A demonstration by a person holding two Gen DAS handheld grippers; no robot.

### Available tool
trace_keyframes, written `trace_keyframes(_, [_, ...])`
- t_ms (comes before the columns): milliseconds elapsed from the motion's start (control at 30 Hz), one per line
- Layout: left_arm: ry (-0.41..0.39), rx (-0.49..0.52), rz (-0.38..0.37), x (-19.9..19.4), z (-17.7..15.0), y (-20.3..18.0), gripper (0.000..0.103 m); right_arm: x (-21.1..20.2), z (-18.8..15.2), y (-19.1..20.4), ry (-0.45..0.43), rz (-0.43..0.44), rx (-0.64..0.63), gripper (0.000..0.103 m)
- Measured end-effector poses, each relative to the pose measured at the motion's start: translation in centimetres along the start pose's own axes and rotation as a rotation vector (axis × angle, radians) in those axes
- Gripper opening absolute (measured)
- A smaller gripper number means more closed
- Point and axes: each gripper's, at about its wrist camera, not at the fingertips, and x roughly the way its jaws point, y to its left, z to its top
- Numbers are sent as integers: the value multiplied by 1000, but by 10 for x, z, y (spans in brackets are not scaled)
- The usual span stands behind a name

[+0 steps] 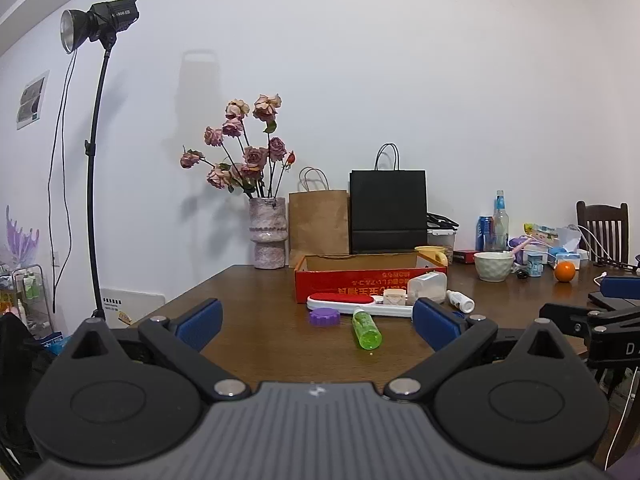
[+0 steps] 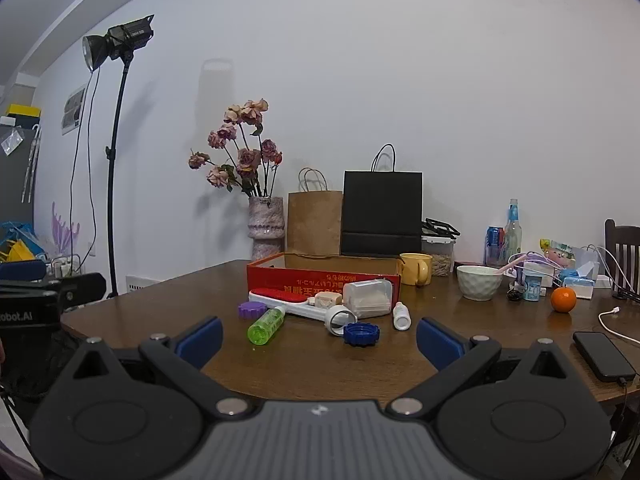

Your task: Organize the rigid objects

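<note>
Task status: not begun, as far as can be judged; every loose item lies on the table (image 2: 320, 364), outside the red box (image 2: 320, 280), whose interior is hidden from both views. Landmark: the red box. Against its front wall lie the red-and-white brush (image 2: 284, 298), the clear plastic container (image 2: 368, 298) and a small beige block (image 2: 326, 300); nearer the cameras lie the purple cap (image 2: 251, 309), green bottle (image 2: 267, 325), blue cap (image 2: 361, 334) and small white bottle (image 2: 401, 316). Left gripper (image 1: 318, 320): jaws spread wide, nothing between them; right gripper (image 2: 320, 336): likewise spread, empty, well short of the box. Remaining: all transfers.
</note>
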Motion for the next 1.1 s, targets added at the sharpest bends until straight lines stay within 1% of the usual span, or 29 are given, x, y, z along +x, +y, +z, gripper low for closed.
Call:
trace_keyframes(533, [0, -1, 3, -1, -1, 0, 103, 3, -1, 0, 8, 3, -5, 103])
trace_keyframes(1100, [-12, 7, 6, -4, 1, 1, 103, 2, 0, 3, -2, 2, -26, 103])
